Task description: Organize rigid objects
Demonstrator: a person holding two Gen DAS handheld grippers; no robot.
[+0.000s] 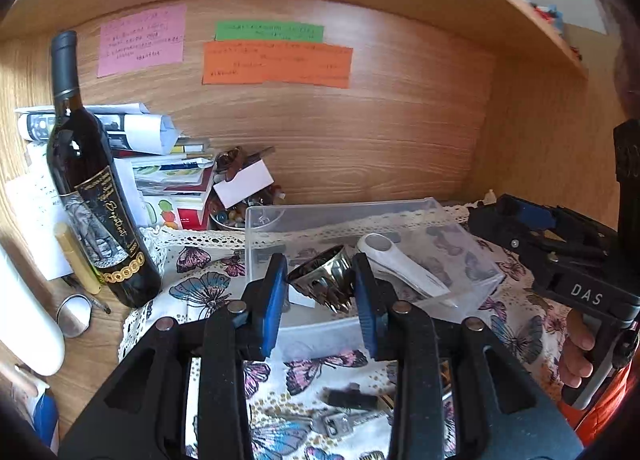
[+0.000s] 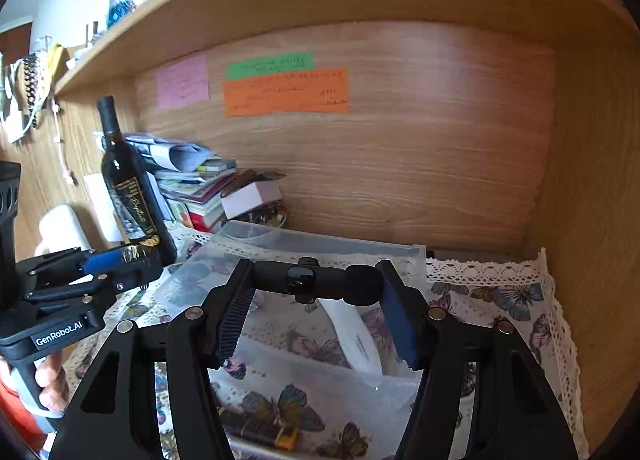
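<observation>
My left gripper [image 1: 320, 284] is shut on a shiny fluted metal cup [image 1: 322, 278], held tilted above the near edge of a clear plastic box [image 1: 472, 260]. A white handled tool [image 1: 400, 266] lies inside the box. My right gripper [image 2: 316, 300] is shut on a black cylindrical device with a foam tip [image 2: 316, 280], held crosswise over the same box [image 2: 320, 238]; the white tool [image 2: 356, 336] shows below it. The left gripper [image 2: 120, 264] also appears at the left of the right wrist view.
A dark wine bottle [image 1: 92, 196] stands at the left, beside a stack of books and papers [image 1: 168, 176]. A butterfly-print cloth [image 1: 320, 380] covers the shelf floor. Keys [image 1: 344, 422] and a small black part [image 1: 352, 400] lie on it. A small mirror [image 1: 72, 314] lies left.
</observation>
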